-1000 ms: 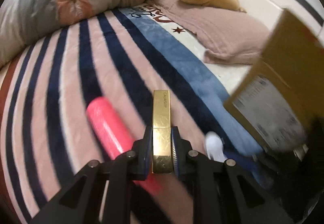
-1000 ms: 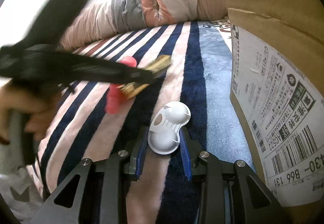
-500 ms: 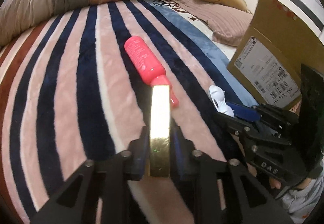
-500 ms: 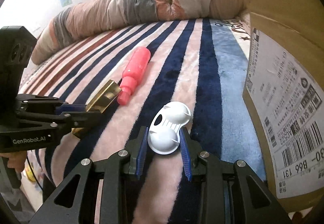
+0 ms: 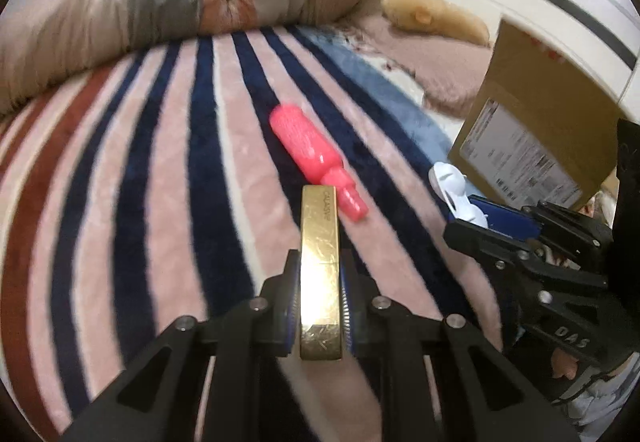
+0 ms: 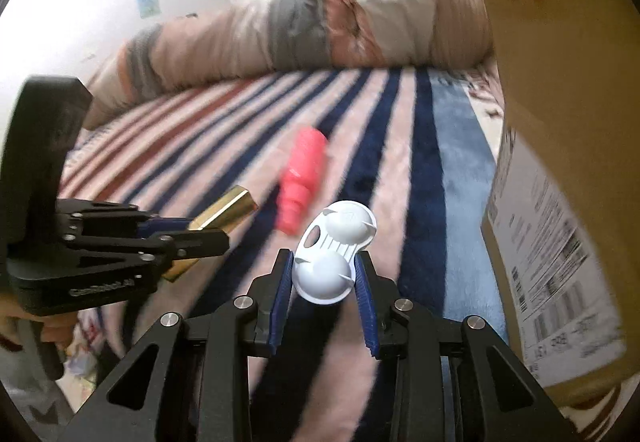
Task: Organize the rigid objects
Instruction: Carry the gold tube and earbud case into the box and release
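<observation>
Gold bar: long, shiny, flat sides, small letters near far end. Was up off striped blanket, sticking forward.
White plastic piece: two round bumps, small hole, ribs between. Was up in air too, tilted.
Pink bottle: lay on its side on striped blanket, narrow cap end toward camera, just past gold bar's tip.

**Open blanket to my left, box wall to my right**

The striped blanket lies open ahead and to the left. The pink bottle lies across the middle. A cardboard box walls off my right side. A rolled duvet closes the far edge.
</observation>
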Action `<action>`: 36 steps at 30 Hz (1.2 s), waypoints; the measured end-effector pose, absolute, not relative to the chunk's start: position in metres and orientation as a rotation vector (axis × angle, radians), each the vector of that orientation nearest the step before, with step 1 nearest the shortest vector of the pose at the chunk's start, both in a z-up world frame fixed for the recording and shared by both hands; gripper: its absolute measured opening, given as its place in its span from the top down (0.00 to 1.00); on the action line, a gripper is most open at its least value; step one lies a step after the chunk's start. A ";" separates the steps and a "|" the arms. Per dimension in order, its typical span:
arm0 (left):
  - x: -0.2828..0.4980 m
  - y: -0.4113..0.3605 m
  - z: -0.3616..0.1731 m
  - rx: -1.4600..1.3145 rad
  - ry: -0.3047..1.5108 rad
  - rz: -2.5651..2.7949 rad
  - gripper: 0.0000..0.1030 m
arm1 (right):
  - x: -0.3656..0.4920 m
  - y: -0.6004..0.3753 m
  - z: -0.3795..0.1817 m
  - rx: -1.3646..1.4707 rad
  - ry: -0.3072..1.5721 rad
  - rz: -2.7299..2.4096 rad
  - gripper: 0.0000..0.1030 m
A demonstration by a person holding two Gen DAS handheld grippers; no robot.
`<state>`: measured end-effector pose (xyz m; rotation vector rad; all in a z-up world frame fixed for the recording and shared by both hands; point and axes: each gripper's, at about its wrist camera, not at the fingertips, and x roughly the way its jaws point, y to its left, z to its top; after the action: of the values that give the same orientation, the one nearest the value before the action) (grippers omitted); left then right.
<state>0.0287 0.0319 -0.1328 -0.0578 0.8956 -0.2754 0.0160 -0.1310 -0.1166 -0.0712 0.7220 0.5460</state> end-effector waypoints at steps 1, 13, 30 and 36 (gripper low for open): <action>0.022 0.035 -0.120 -0.057 0.871 -0.270 0.86 | 0.011 -0.130 -0.108 -0.079 0.700 0.561 0.74; 0.003 -0.031 0.022 0.001 0.603 -0.479 0.86 | -0.036 -0.231 0.008 0.012 0.430 0.440 0.74; 0.063 -0.197 0.008 0.237 0.763 -0.662 0.86 | 0.009 -0.338 -0.046 0.071 0.678 0.167 0.73; 0.073 -0.208 -0.007 0.299 0.801 -0.628 0.86 | 0.005 -0.339 -0.045 0.077 0.661 0.184 0.66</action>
<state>0.0726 -0.2077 -0.0072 0.2994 0.8007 -0.6284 0.0055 -0.3391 -0.0447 0.0771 0.6609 0.1841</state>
